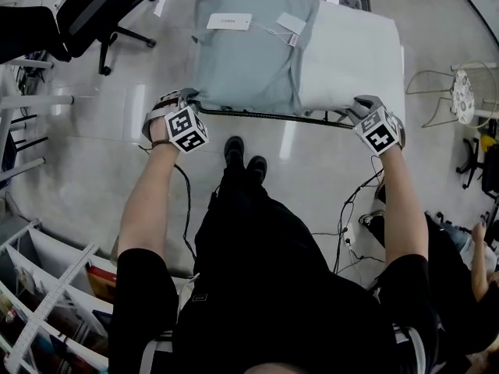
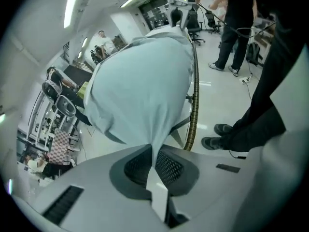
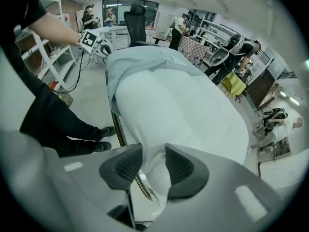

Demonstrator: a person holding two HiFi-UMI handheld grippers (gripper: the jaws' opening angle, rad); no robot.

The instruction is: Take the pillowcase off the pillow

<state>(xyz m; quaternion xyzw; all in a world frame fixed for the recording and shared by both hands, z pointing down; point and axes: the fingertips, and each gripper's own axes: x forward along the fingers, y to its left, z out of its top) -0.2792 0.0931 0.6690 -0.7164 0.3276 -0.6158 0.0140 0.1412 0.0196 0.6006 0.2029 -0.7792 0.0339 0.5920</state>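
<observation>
1. One pillow (image 1: 351, 61), white, lies on the table (image 1: 265, 116); its right half is bare.
2. One pillowcase (image 1: 242, 61), blue-grey, covers the pillow's left half.
3. Two white tags sit at the pillowcase's far end: a flat label (image 1: 228, 22) and, near it, a hang tag (image 1: 291, 24).
4. Two grippers work the pillow's near corners. The left gripper (image 2: 154, 168) has its jaws pressed together on a thin fold of pillowcase at the near left corner.
5. The right gripper (image 3: 153, 166) is clamped on the bare pillow's near right corner, with white fabric bunched between its pads.
6. One office chair (image 1: 93, 10) stands on the floor at far left, and two black shoes (image 1: 234, 148) stand just below the table edge.
</observation>
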